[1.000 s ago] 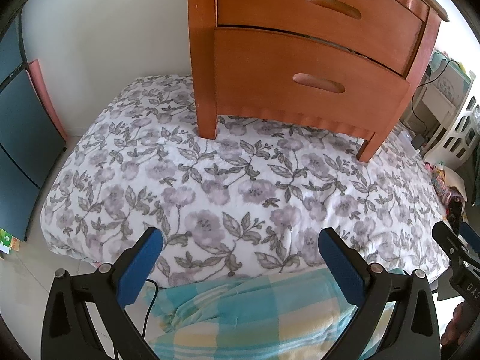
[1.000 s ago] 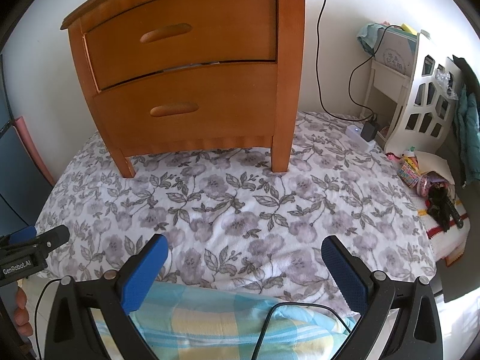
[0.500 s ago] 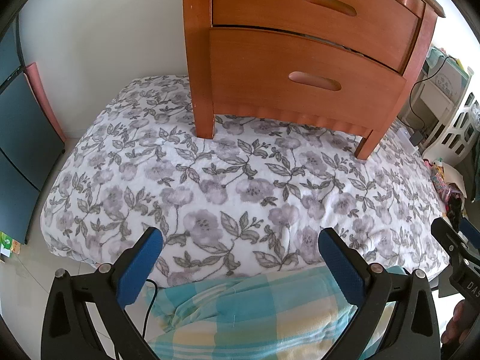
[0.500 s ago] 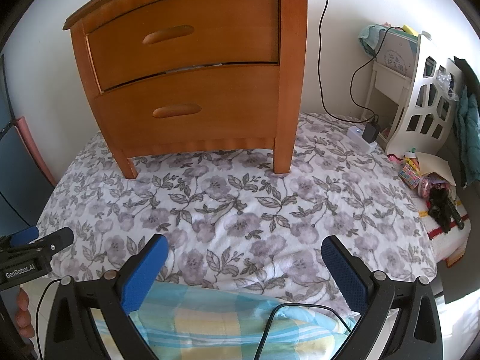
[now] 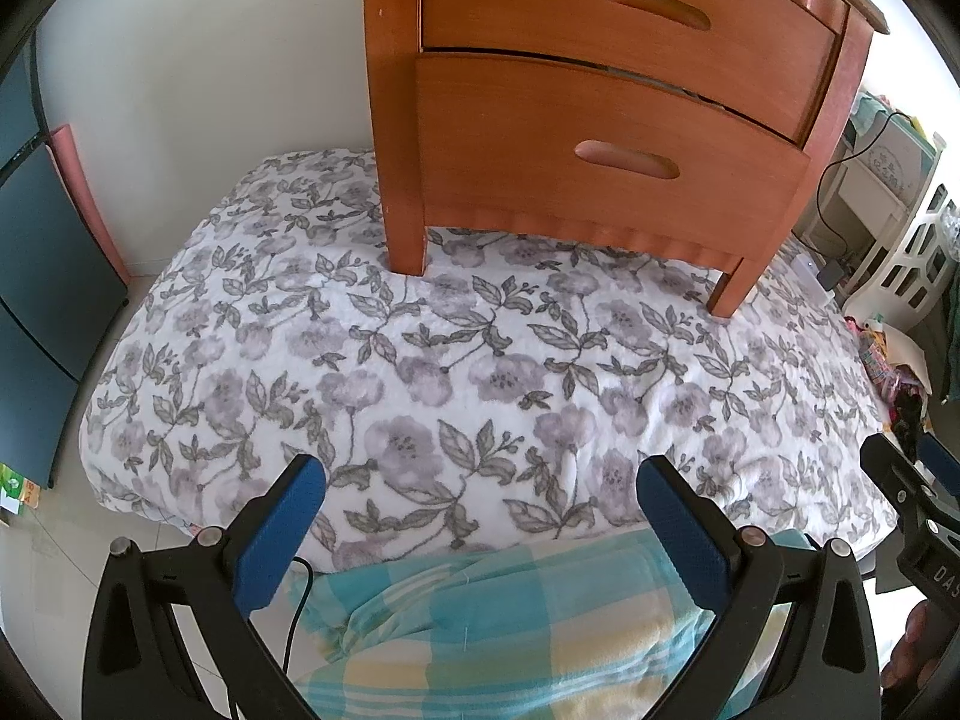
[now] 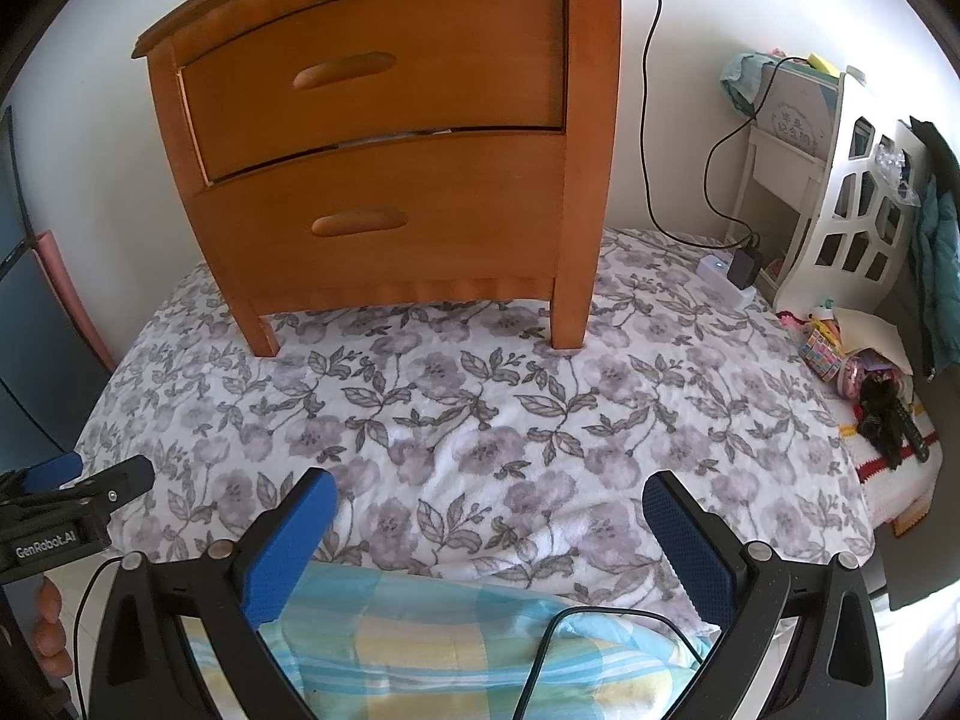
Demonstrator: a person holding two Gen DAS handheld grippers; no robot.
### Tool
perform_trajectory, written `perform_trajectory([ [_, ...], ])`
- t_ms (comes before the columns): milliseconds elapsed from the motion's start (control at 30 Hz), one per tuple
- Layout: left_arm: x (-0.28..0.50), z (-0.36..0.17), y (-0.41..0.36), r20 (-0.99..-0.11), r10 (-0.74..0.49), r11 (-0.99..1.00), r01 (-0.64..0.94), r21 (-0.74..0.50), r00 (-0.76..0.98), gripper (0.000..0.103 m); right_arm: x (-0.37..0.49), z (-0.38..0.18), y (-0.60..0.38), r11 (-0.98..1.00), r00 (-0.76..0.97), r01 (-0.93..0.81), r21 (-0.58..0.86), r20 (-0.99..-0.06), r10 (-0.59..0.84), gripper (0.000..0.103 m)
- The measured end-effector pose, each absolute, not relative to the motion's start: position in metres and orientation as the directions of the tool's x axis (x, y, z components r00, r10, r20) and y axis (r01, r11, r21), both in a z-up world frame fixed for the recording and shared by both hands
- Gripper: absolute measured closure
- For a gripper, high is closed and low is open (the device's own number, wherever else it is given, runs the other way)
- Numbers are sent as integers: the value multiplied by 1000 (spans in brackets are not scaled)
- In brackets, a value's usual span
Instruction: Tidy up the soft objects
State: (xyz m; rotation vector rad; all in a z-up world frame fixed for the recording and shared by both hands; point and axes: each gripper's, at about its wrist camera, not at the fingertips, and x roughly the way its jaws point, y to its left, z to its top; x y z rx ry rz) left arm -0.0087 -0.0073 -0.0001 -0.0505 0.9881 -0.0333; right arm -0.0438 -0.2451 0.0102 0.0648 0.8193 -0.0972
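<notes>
— So where do the soft things lie?

— A white floral blanket with grey-purple flowers is spread flat over the floor, and the front legs of a wooden two-drawer nightstand stand on its far part. At the near edge, a blue and yellow checked blanket lies bunched, overlapping the floral one's border.

— And the grippers?

— Both hover above the checked blanket. The left gripper has its blue-padded fingers spread wide with nothing between them. The right gripper is just the same, fingers wide apart and empty, with a black cable looping across the checked fabric under it.

— Can each see the other?

— Yes: the right wrist view catches the left one's tips at its left edge, with a hand below.

— Anything else around?

— A white cut-out shelf to the right, and a charger plugged into a white power strip on the blanket's far corner.
</notes>
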Motion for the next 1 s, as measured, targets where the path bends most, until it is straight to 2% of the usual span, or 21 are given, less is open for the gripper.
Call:
perform_trajectory([
  [1000,-9,-5,-5,-833,-62,997,-7,-80,550,0,-42,8,-242,994,680,106,21,-731,-57,0],
])
